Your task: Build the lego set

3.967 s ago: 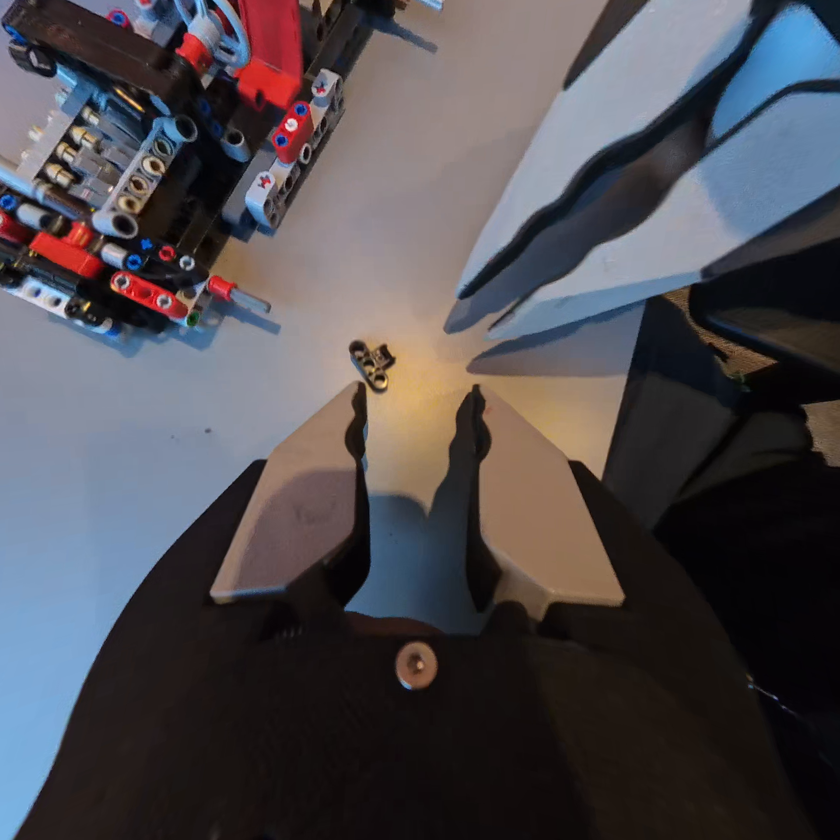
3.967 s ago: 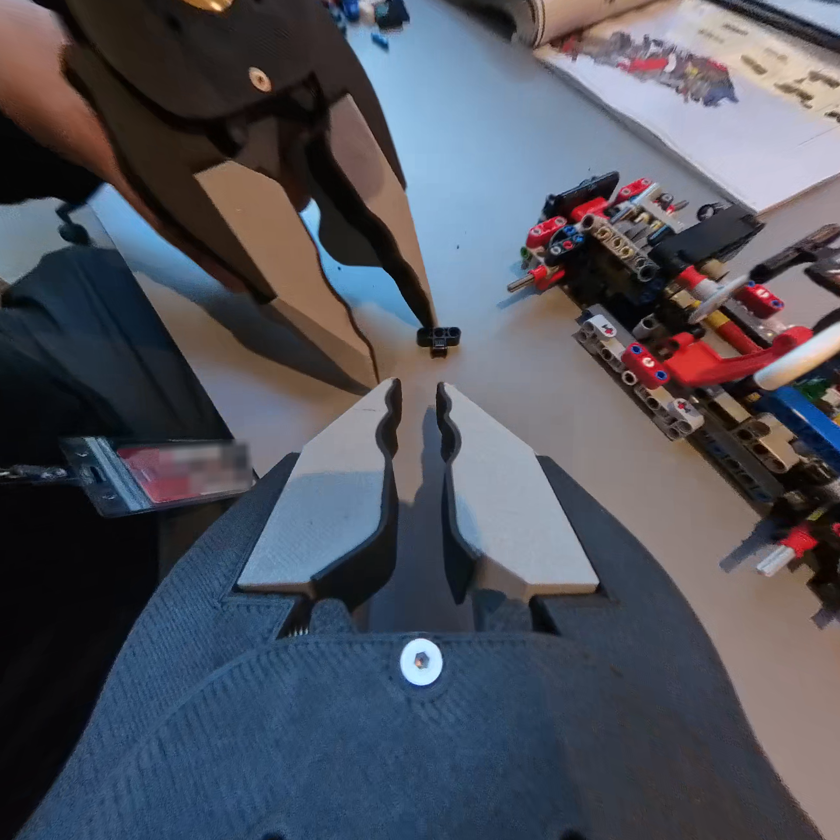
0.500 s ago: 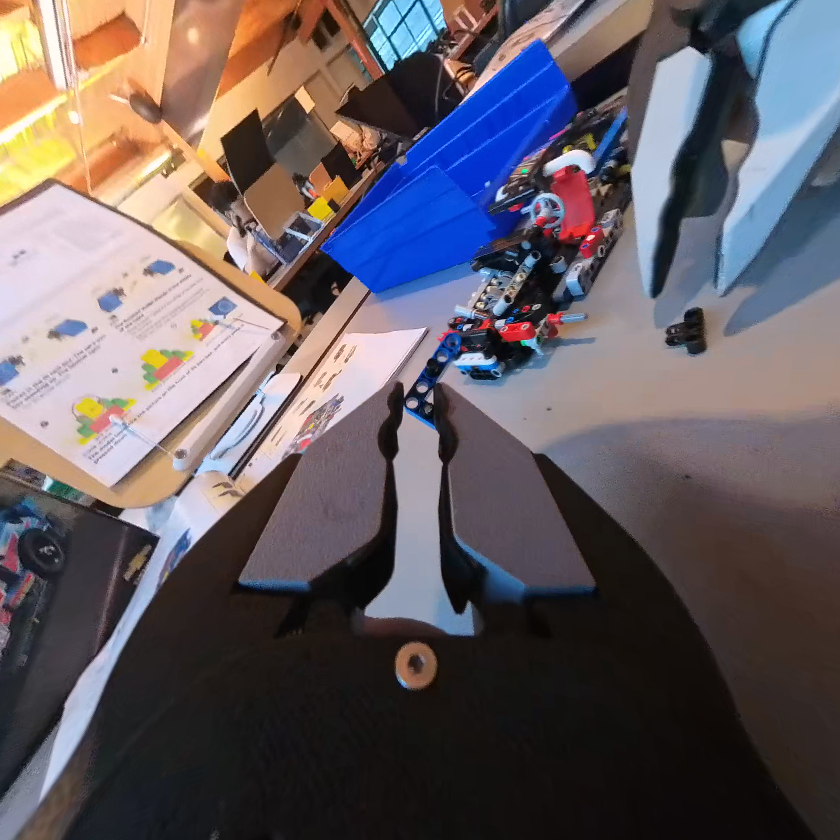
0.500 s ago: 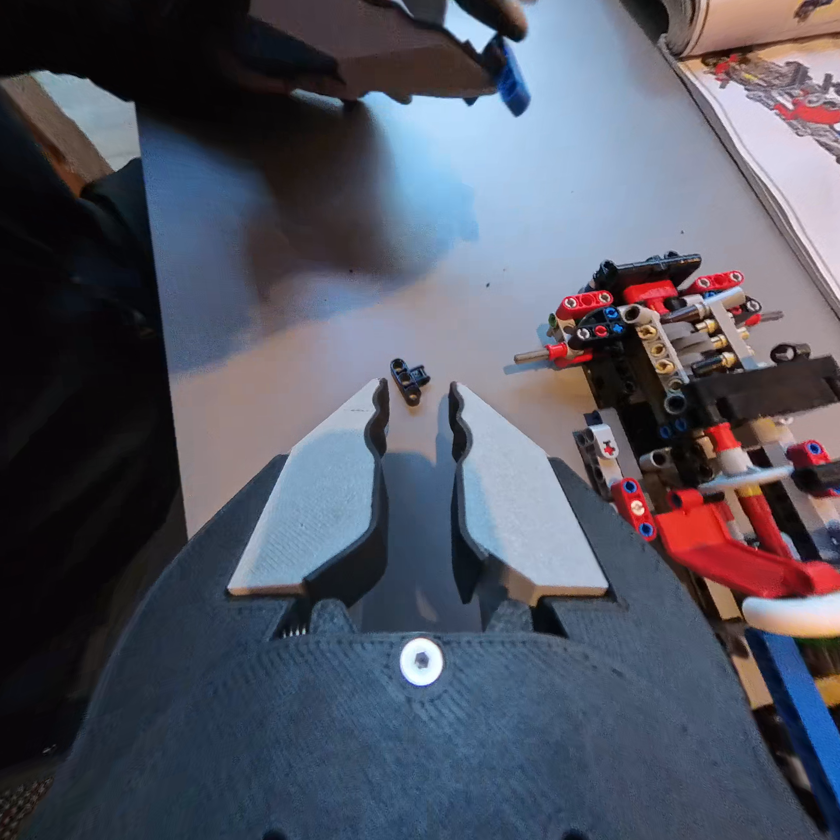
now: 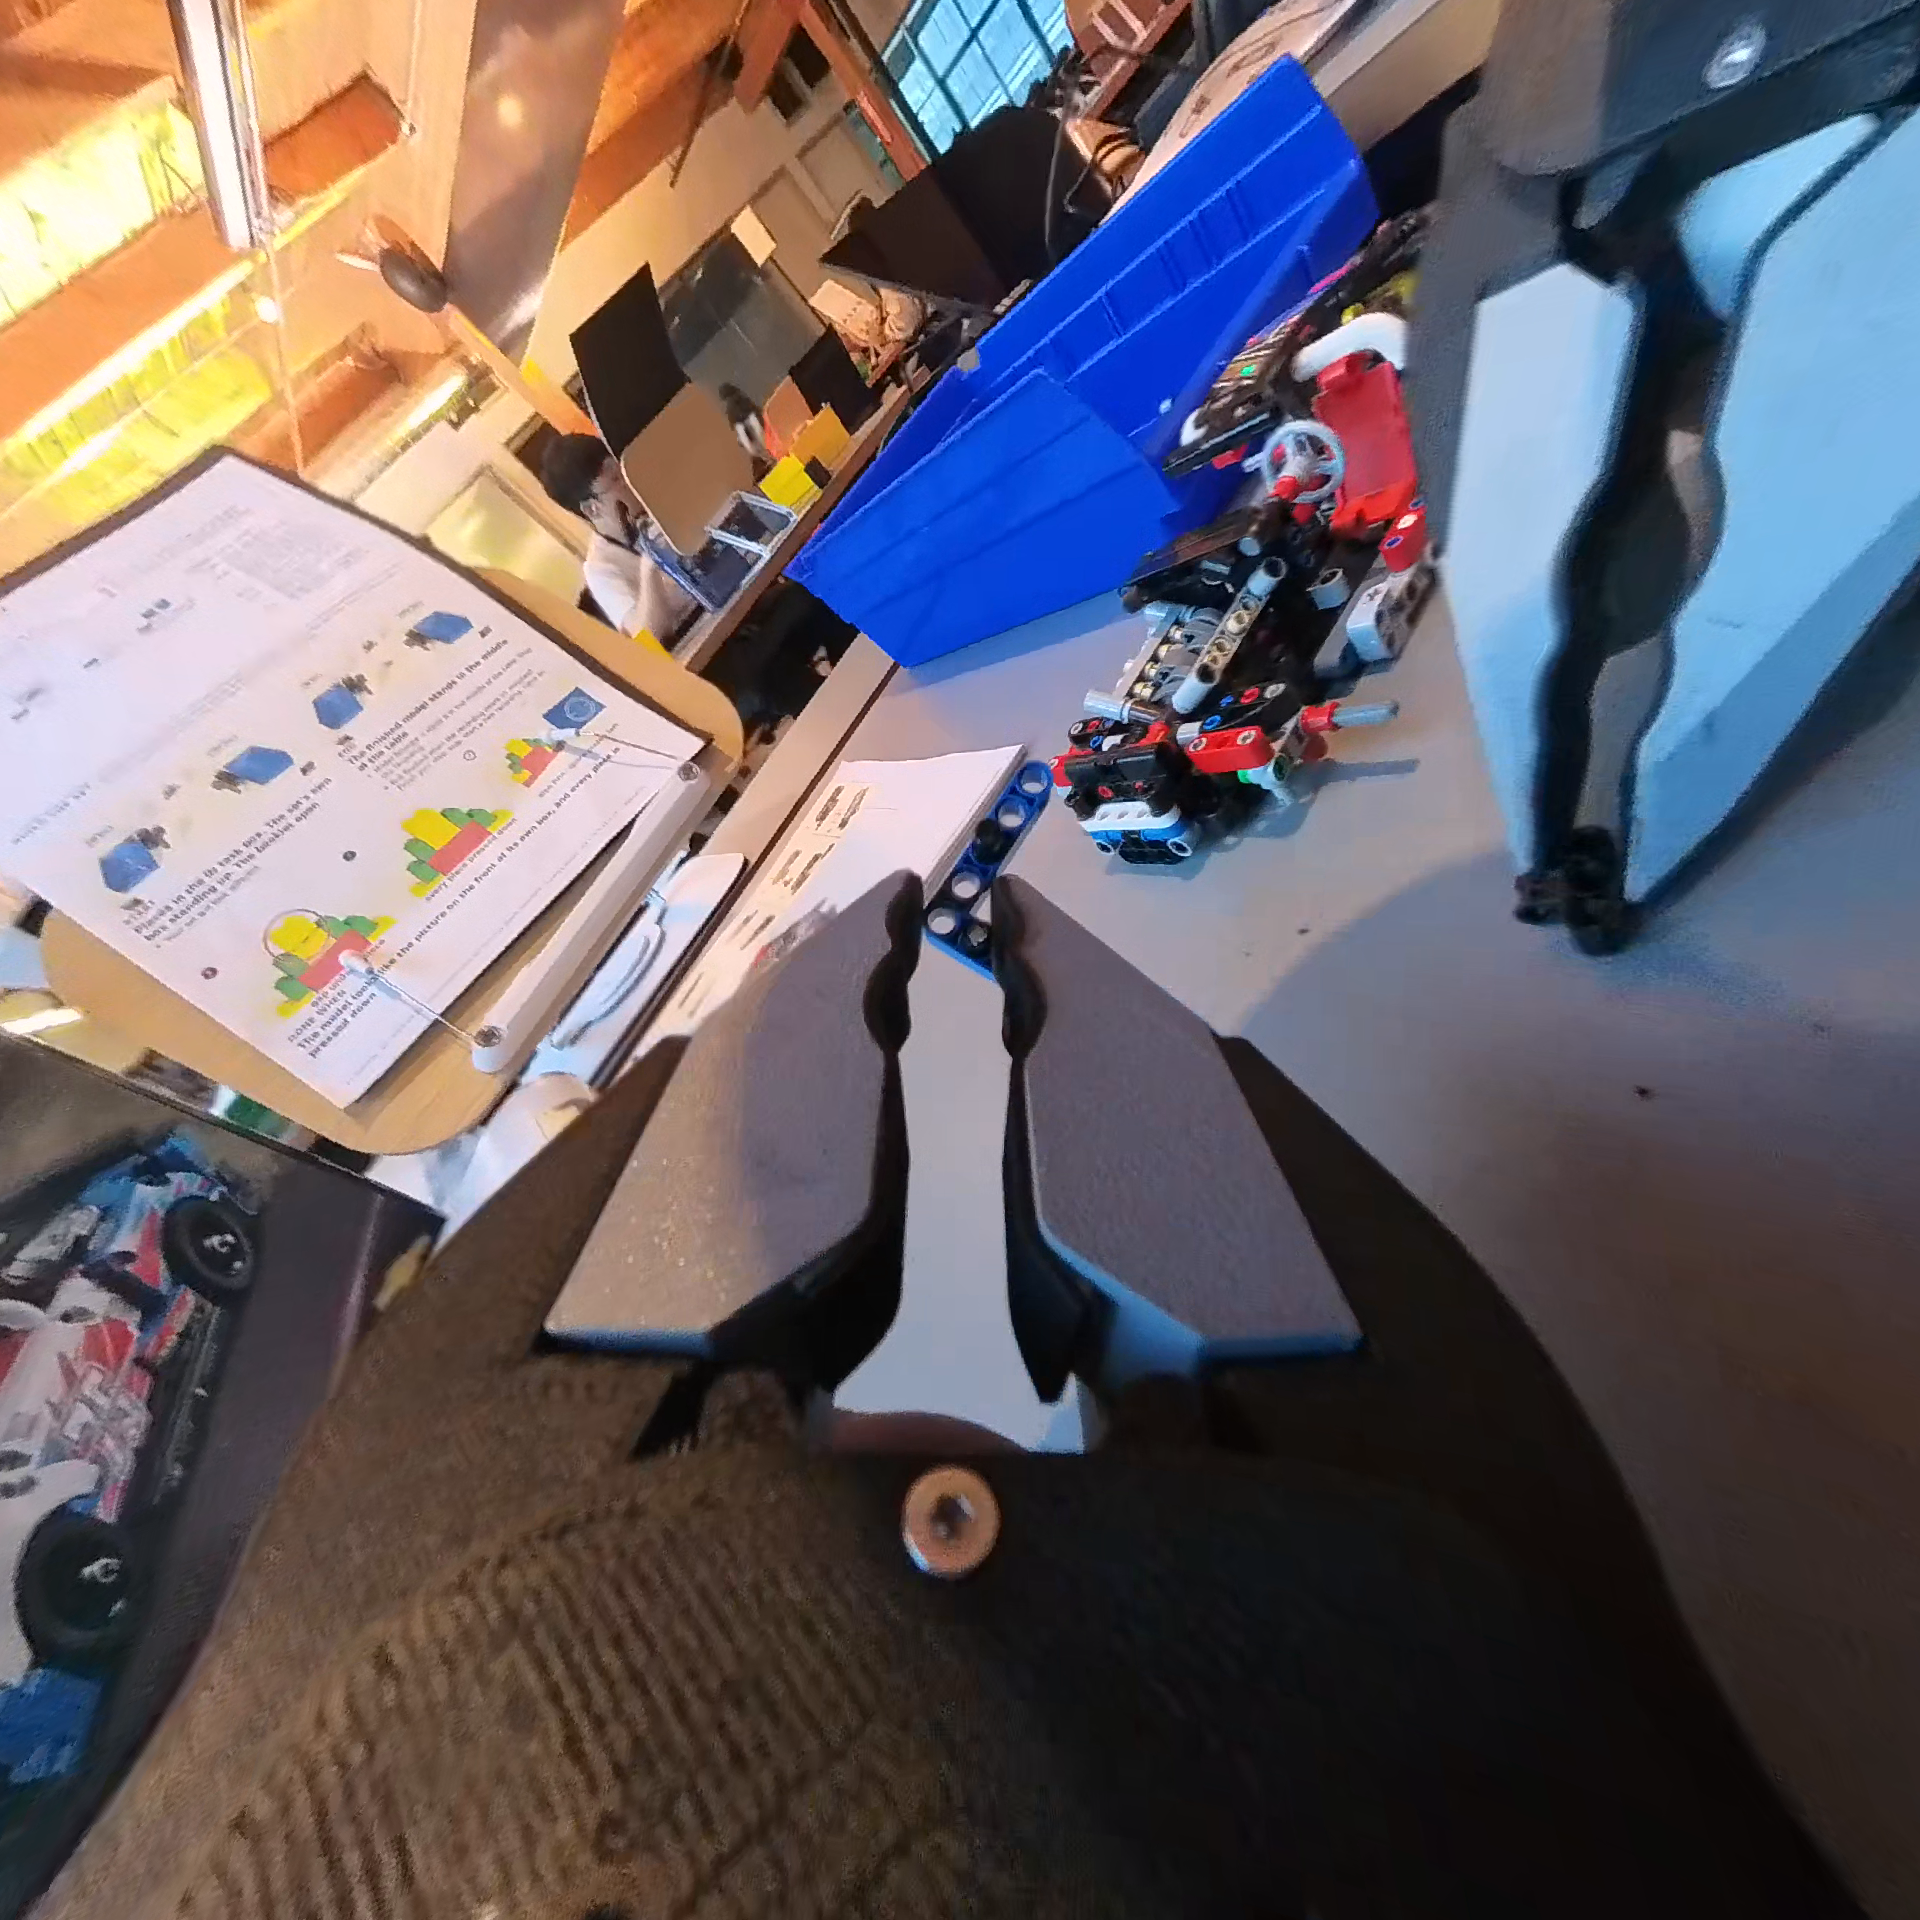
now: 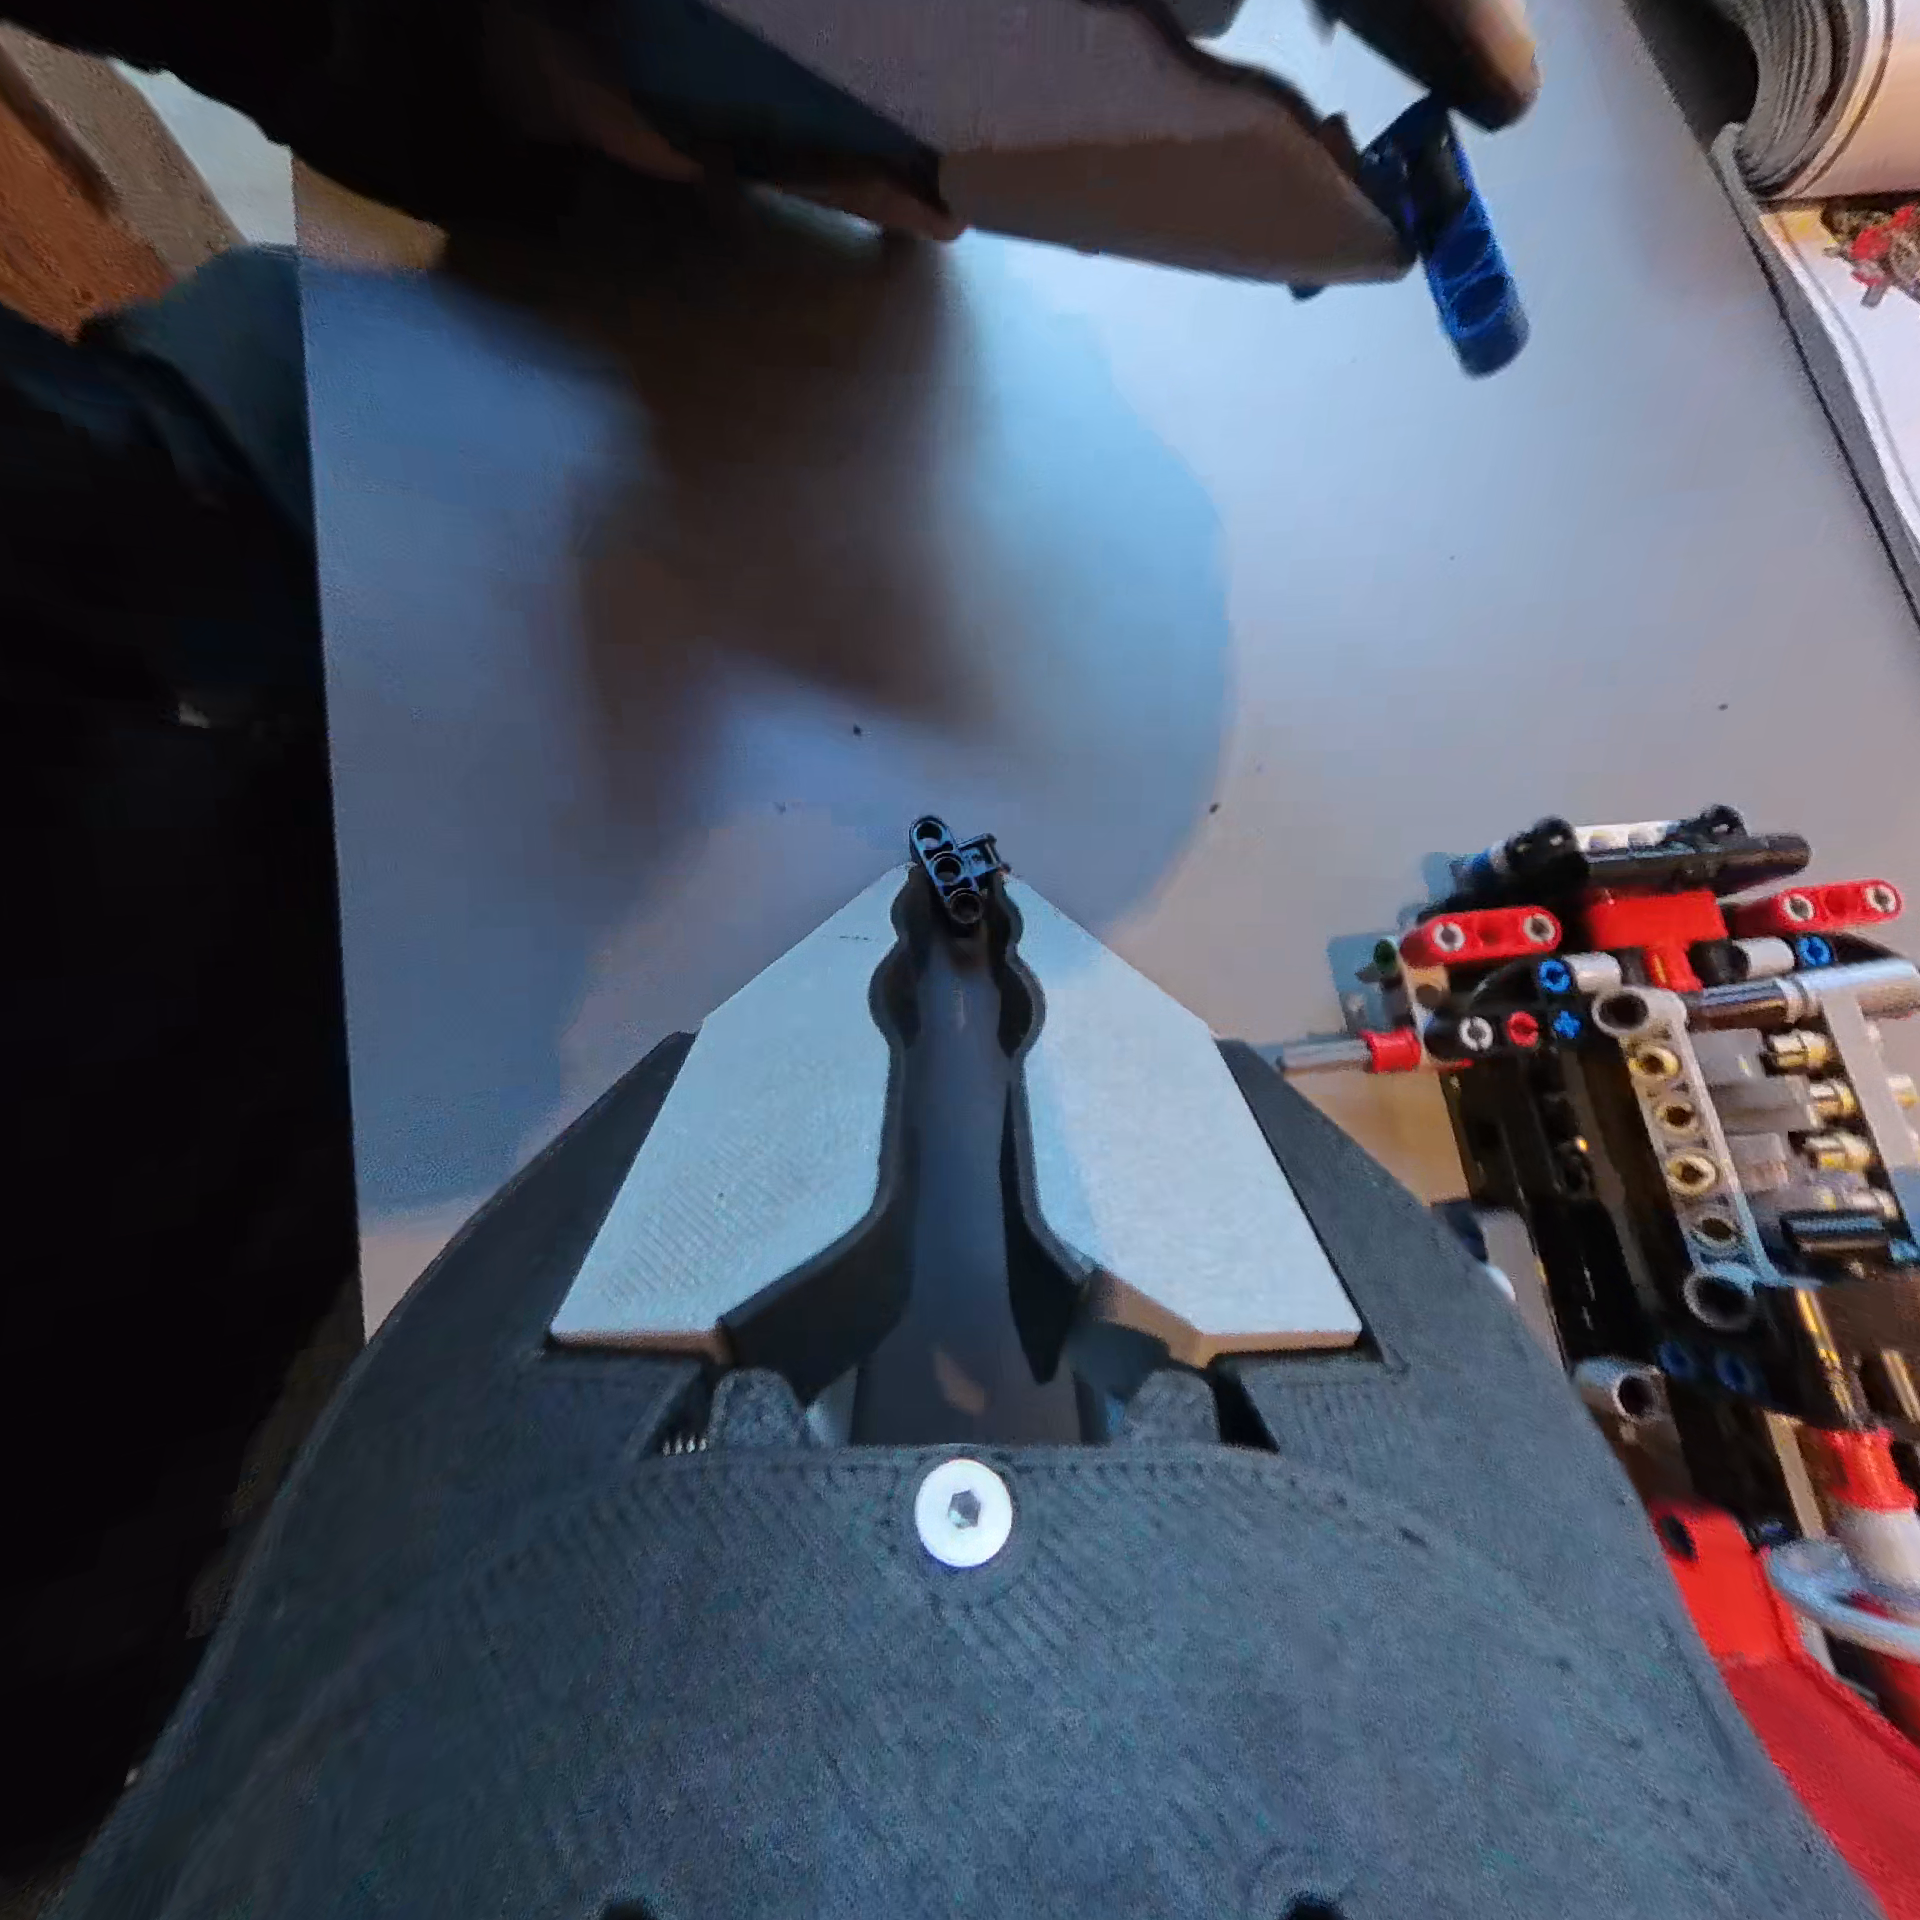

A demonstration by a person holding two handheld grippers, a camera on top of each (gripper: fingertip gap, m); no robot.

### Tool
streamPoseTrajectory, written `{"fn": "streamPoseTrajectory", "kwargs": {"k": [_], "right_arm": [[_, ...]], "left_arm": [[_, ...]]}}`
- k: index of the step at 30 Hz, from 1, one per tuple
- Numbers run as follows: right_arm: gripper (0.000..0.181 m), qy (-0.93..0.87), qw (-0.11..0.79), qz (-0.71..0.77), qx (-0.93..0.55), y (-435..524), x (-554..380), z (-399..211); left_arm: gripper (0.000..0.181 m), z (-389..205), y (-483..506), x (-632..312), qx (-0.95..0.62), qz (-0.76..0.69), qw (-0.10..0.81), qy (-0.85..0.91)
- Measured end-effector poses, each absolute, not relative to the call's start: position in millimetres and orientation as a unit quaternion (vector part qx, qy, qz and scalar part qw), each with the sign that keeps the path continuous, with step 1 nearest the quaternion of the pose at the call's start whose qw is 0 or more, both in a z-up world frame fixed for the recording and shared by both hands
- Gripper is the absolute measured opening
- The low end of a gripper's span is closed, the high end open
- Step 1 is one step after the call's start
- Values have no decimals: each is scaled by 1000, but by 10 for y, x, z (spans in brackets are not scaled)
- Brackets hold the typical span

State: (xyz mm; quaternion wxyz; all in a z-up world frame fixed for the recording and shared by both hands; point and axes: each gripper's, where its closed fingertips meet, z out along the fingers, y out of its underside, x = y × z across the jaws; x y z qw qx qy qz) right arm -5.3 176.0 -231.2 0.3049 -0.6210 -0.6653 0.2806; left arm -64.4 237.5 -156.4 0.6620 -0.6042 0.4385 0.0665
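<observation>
My left gripper (image 5: 956, 906) is shut on a blue beam with holes (image 5: 982, 873) and holds it above the grey table. It also shows at the top of the right wrist view (image 6: 1423, 208) with the blue beam (image 6: 1465, 260). My right gripper (image 6: 958, 883) is shut on a small black connector piece (image 6: 951, 864) low over the table. In the left wrist view the right gripper (image 5: 1579, 883) is at the right with the black piece (image 5: 1574, 894) at its tips. The partly built lego model (image 6: 1662, 1091) stands right of my right gripper and shows in the left wrist view (image 5: 1226, 707).
Blue bins (image 5: 1091, 436) stand behind the model. An open instruction booklet (image 5: 904, 821) lies on the table beyond my left gripper and shows in the right wrist view (image 6: 1849, 104). A clipboard with a printed sheet (image 5: 312, 748) and a dark box (image 5: 104, 1403) are at the left. Across from one pair of fingers to the other is roughly 12 cm.
My right gripper has dropped onto the small black piece and shut on it. My left gripper, open by that piece 4 s ago, still holds the blue beam as half a second ago.
</observation>
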Motion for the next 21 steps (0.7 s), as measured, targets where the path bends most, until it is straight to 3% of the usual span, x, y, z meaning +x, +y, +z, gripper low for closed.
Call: {"fn": "streamPoseTrajectory", "kwargs": {"k": [9, 13, 21], "right_arm": [[19, -550, 392, 402, -619, 1863, 45, -1787], [28, -505, 386, 473, -610, 1812, 110, -1573], [28, -489, 363, 538, -583, 1574, 13, -1490]], "left_arm": [[10, -1488, 2173, -472, -517, 160, 682, 491], [10, -1423, 2001, -323, -462, 195, 696, 514], [10, -1493, 1744, -84, -418, 200, 698, 547]]}}
